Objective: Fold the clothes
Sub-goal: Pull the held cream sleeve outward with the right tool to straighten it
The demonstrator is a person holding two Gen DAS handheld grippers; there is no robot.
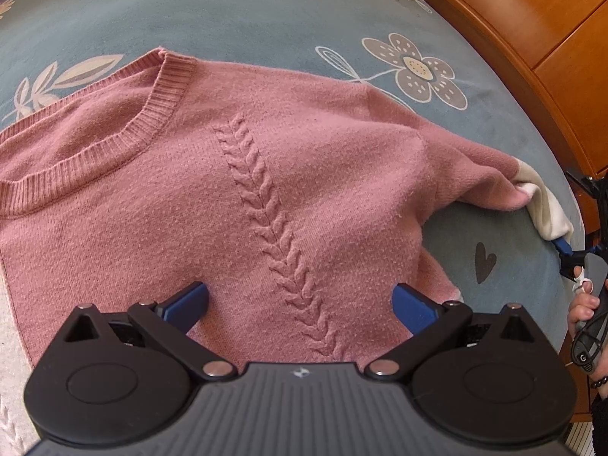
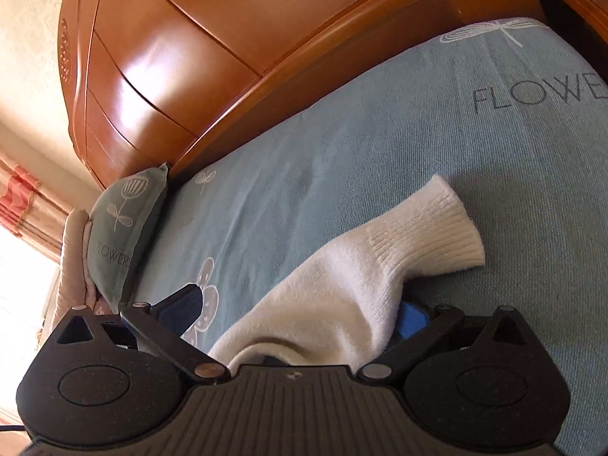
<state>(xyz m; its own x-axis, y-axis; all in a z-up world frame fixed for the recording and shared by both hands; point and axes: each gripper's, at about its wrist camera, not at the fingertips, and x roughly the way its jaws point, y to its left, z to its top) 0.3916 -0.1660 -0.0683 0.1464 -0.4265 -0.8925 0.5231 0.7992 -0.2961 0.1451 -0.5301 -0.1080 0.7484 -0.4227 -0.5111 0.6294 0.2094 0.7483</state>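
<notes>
A pink knit sweater (image 1: 235, 174) with a braided pattern lies front up on the blue flowered bedspread (image 1: 247, 19). My left gripper (image 1: 300, 304) hovers open over its lower body, one blue finger on each side of the braid. The sweater's right sleeve runs out to a white cuff (image 1: 547, 209), where my right gripper (image 1: 564, 254) sits, held by a hand (image 1: 583, 307). In the right wrist view the white cuff (image 2: 380, 266) lies between the wide-open fingers of the right gripper (image 2: 300, 311) and drapes over the right fingertip (image 2: 412, 317), which is partly hidden.
A polished wooden bed frame (image 1: 532, 38) borders the bedspread on the right. Against the wooden frame (image 2: 190, 57) leans a blue pillow (image 2: 121, 235), near a curtain (image 2: 22, 197). Pale knit fabric (image 1: 9, 342) shows at the left wrist view's left edge.
</notes>
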